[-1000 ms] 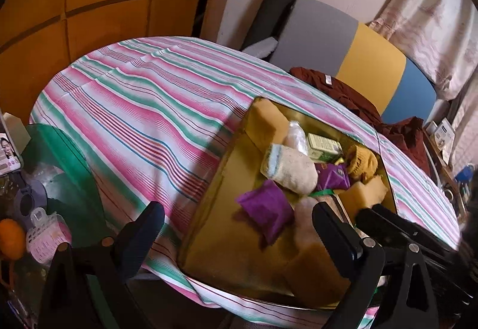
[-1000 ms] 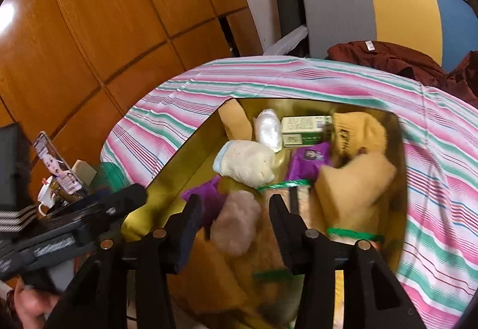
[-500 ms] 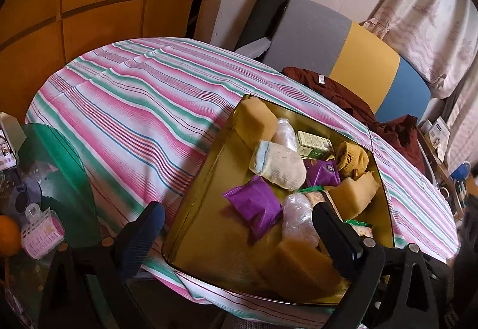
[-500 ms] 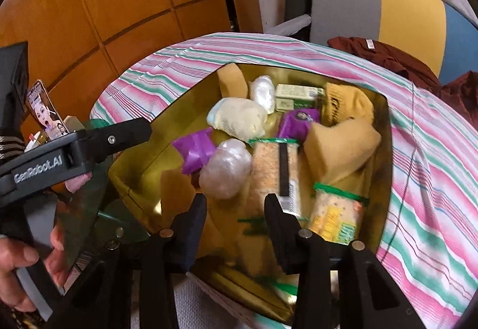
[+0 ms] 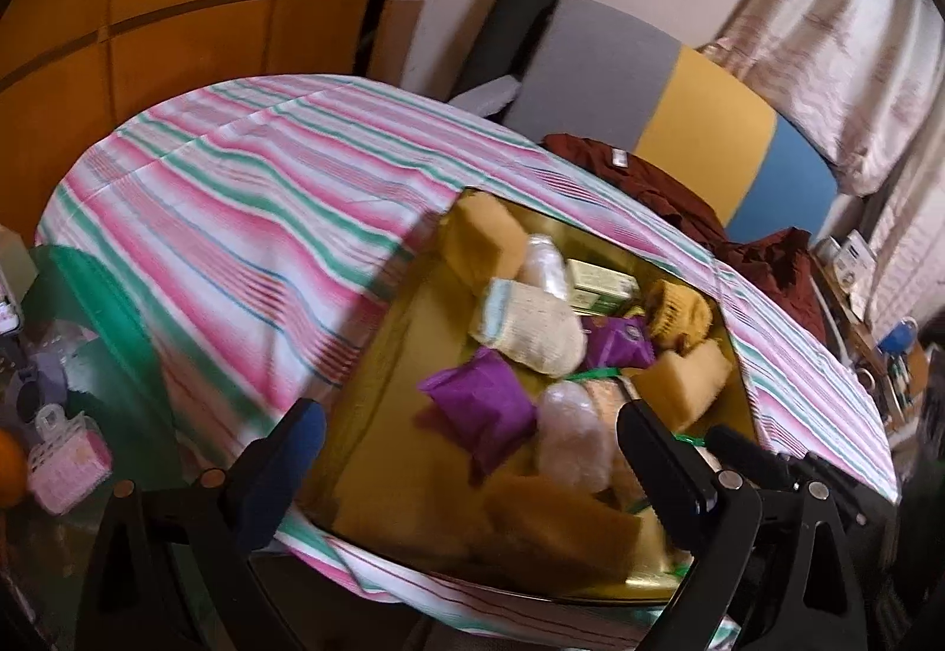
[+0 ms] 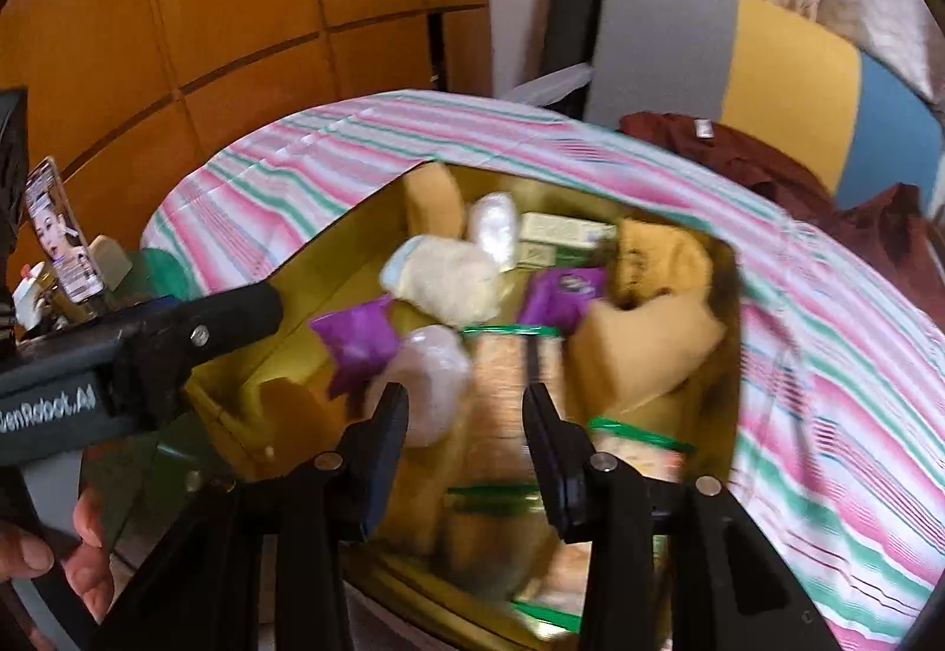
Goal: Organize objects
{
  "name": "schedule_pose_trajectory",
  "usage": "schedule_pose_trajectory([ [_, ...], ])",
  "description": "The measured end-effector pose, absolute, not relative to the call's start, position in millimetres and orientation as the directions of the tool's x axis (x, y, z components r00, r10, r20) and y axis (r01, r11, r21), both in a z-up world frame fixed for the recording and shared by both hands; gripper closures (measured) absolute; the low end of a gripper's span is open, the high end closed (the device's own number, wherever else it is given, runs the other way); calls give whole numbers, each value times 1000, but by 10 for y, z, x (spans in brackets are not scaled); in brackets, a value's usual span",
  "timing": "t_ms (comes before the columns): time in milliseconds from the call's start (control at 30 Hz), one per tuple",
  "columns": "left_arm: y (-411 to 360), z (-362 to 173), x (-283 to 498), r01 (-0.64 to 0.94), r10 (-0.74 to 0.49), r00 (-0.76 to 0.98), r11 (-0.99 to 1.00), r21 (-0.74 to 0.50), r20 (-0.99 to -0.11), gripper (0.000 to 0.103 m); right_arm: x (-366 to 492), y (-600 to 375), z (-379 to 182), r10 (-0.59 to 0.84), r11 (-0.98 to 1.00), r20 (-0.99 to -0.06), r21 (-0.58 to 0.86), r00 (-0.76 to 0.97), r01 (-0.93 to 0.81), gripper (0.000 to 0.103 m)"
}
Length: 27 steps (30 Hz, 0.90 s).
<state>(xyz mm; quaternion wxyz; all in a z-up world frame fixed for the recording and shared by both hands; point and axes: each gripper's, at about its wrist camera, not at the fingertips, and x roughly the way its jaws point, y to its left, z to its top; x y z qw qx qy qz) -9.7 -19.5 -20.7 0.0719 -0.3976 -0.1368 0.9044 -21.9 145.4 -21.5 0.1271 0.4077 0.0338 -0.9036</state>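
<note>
Hovering above the gold tray (image 6: 236,403) at the near edge of the striped desk (image 5: 236,214), the right gripper (image 6: 466,414) holds narrowed jaws around nothing, having just been closing, while the left gripper (image 5: 466,444) is spread wide.

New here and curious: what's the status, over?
Left gripper open, empty. Right gripper jaws just been closing, nothing between them. Both over crowded gold tray. Nothing blocking.

Both wrist cameras look steeply down from the near edge of the striped table (image 5: 236,214) at close range. Both take in the gold tray (image 5: 384,355) and the far wall; the right view also catches the left gripper (image 6: 177,338).
</note>
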Motion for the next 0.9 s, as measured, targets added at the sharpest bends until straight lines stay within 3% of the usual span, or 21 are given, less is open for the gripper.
schedule_pose_trajectory([
  [500,152,62,86,-85,165,-741,-985,-152,-651,0,-87,1901,-11,-75,-995,-724,14,-686,94,61],
  [633,222,79,105,-67,115,-734,-993,-97,-670,0,-76,1941,45,-41,-998,-719,2,-694,57,55],
  [767,296,81,115,-61,75,-730,-997,-45,-679,0,-77,1988,114,-11,-1000,-713,7,-701,9,34],
  [900,342,103,113,-32,4,-741,-999,28,-671,0,-59,1999,199,29,-999,-698,-9,-716,-33,33],
])
